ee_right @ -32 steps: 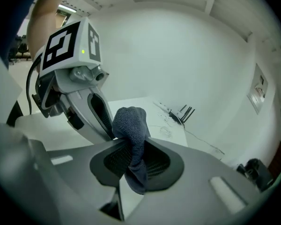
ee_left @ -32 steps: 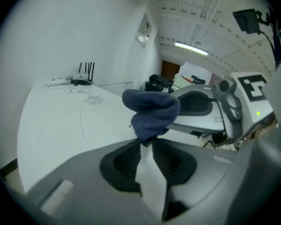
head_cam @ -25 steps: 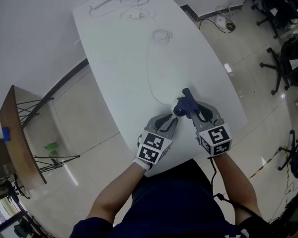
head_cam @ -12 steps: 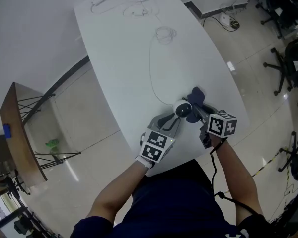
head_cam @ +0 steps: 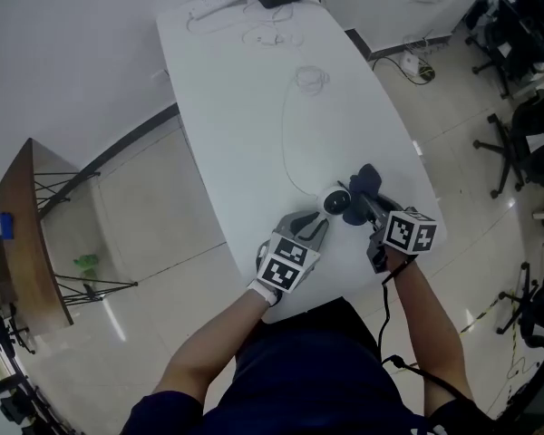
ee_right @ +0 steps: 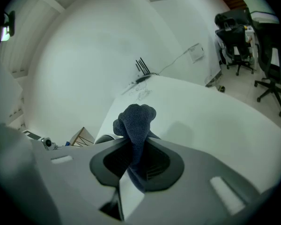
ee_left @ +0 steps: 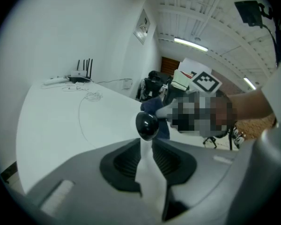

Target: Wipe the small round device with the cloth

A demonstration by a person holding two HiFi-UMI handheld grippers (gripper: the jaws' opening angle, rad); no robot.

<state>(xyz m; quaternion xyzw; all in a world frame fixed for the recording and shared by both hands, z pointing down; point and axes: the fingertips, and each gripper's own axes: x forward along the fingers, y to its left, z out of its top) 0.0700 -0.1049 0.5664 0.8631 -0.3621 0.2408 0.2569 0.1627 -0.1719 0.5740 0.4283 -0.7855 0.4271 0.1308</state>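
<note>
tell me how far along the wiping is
Done: both pickups. The left hand-held gripper is shut on the device's white stem, and the right hand-held gripper is shut on the cloth. In hand: the bunched cloth sits right beside the device's dark face; whether they touch can't be told. Left: probably most of the wiping, since nothing shows how much of the device is cleaned.

The grey left gripper [head_cam: 318, 224] clamped the small white round device [head_cam: 333, 201] while the grey right gripper [head_cam: 363, 207] pinched the dark-blue cloth [head_cam: 365, 180].
</note>
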